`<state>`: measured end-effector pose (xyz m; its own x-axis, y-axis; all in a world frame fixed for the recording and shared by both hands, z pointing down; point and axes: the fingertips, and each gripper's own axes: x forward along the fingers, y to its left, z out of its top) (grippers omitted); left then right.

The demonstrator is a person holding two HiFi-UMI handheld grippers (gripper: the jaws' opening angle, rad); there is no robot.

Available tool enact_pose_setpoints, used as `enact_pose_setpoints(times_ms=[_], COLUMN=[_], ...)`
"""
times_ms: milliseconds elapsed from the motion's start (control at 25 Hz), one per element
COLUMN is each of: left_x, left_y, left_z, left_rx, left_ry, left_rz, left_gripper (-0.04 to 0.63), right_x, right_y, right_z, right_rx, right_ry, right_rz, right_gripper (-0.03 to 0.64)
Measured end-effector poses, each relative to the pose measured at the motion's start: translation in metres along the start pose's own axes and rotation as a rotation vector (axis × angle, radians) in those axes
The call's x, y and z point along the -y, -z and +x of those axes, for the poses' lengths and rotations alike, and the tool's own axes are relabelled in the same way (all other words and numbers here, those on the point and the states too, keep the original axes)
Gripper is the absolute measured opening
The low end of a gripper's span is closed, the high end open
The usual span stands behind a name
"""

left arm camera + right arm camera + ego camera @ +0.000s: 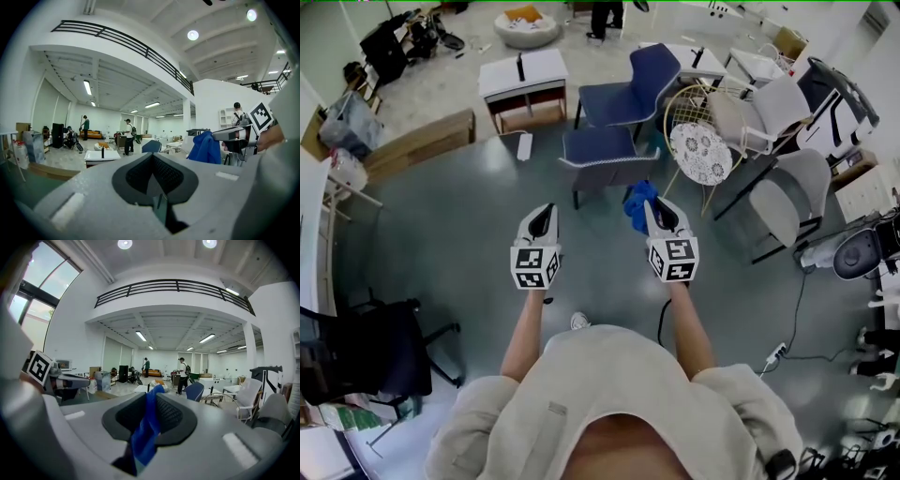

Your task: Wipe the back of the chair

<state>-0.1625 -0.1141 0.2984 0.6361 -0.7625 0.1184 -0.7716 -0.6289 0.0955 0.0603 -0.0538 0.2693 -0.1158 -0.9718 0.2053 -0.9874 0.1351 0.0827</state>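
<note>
The chair (605,155) nearest you, blue with a pale rim, stands on the grey floor (469,216) just ahead of both claws, and its back appears to be the side facing you. A second blue chair (633,89) sits behind it, so I judge the near one to be your target. Its back should be stiff, but the whole chair looks light and may slide or tip on that smooth floor if you press hard. If so, brace it at the top rim of the back. The blue cloth (637,204) is soft and limp, bunched and drooping. Your right claw (659,214) is clamped on it, a fold running between the jaws. Your left claw (541,217) is closed with nothing in it, level with the right and well apart from the chair
</note>
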Motion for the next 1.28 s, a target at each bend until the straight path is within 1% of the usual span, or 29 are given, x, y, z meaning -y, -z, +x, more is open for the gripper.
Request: enact_pose_setpoints(times_ms=[160,280,440,640,760,880,1000,1120,1280], left_x=[-0.036,-0.05,-0.063,-0.066,-0.063,-0.053,-0.038,-0.022,-0.004], left_y=[-0.008,-0.005,0.0,0.002,0.003,-0.003,-0.005,-0.012,-0.012], left_z=[0.02,0.027,0.037,0.052,0.057,0.067,0.073,0.085,0.095], left_rx=[0.002,-0.014,-0.027,-0.034,-0.053,-0.054,-0.051,-0.038,-0.05], left_ry=[-0.007,-0.002,-0.006,-0.026,-0.053,-0.077,-0.082,-0.08,-0.091], left_rz=[-0.005,-0.008,-0.015,-0.023,-0.027,-0.029,-0.03,-0.015,0.001], left_gripper=[-0.002,-0.002,-0.002,-0.002,-0.002,-0.002,-0.002,-0.002,-0.002], right_x=[-0.003,-0.005,-0.003,0.01,0.021,0.039,0.051,0.067,0.081], right_y=[-0.013,-0.009,0.001,0.005,0.0,-0.01,-0.013,-0.018,-0.011], right_z=[0.035,0.048,0.063,0.082,0.088,0.091,0.089,0.089,0.086], right_rx=[0.005,-0.01,-0.037,-0.049,-0.042,-0.025,-0.012,0.011,0.004], right_ry=[0.011,0.02,0.017,-0.002,-0.019,-0.03,-0.04,-0.059,-0.091], right_rz=[-0.008,0.0,0.006,0.0,-0.006,-0.004,0.003,0.002,0.002], right_gripper=[0.064,0.064,0.064,0.064,0.064,0.064,0.064,0.064,0.064])
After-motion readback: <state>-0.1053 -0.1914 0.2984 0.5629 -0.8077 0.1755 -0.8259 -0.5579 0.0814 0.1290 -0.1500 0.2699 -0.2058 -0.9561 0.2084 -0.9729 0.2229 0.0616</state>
